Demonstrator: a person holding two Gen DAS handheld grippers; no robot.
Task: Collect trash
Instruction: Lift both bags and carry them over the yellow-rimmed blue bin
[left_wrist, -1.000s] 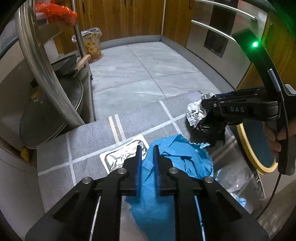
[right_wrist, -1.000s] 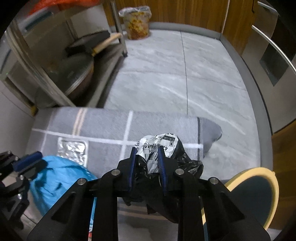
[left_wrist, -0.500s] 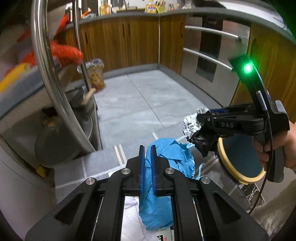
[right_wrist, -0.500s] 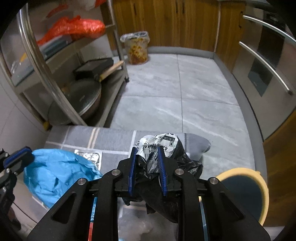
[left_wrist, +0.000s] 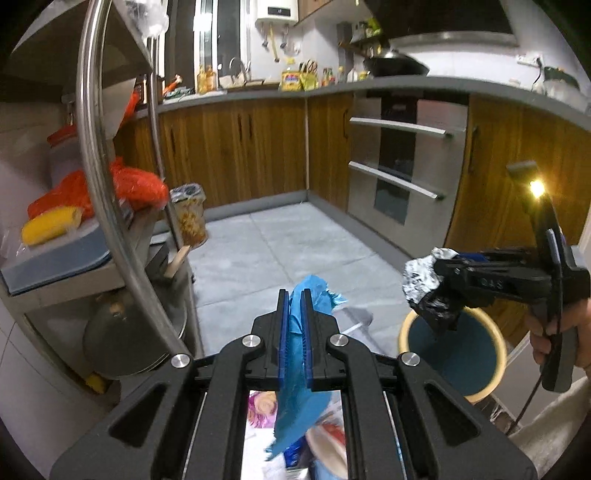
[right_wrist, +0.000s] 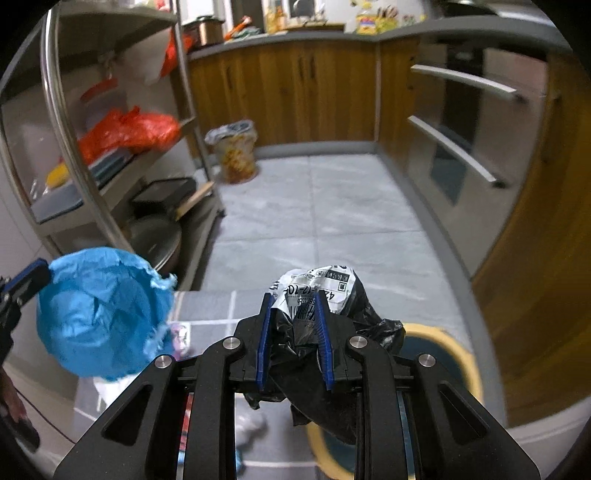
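In the left wrist view, the left tongs sit at lower centre, pinched nearly together on a blue paper. The paper runs up between the blue pads, pokes out past their tips and hangs down below them toward the bottom edge. Under it, at the bottom of the frame, lies more litter, blurred. To the right, the right tongs reach in from the right edge, held by a hand, and clamp a black bag with crumpled silver wrap at its top. That bag hangs just above the rim of a bin, yellow-edged and dark blue inside.

In the right wrist view, the right tongs at lower centre are closed partway on the black bag, which bulges between and beyond the pads, its printed white wrap uppermost. The bin shows behind and below the bag at lower right. At left, the blue paper hangs as a rounded wad from the left tongs, only partly in view at the left edge. A grey mat lies on the floor beneath.

Farther off, a steel rack stands at left with an orange bag on its shelf, and a lined pail sits on the tiled floor by the wooden cabinets.
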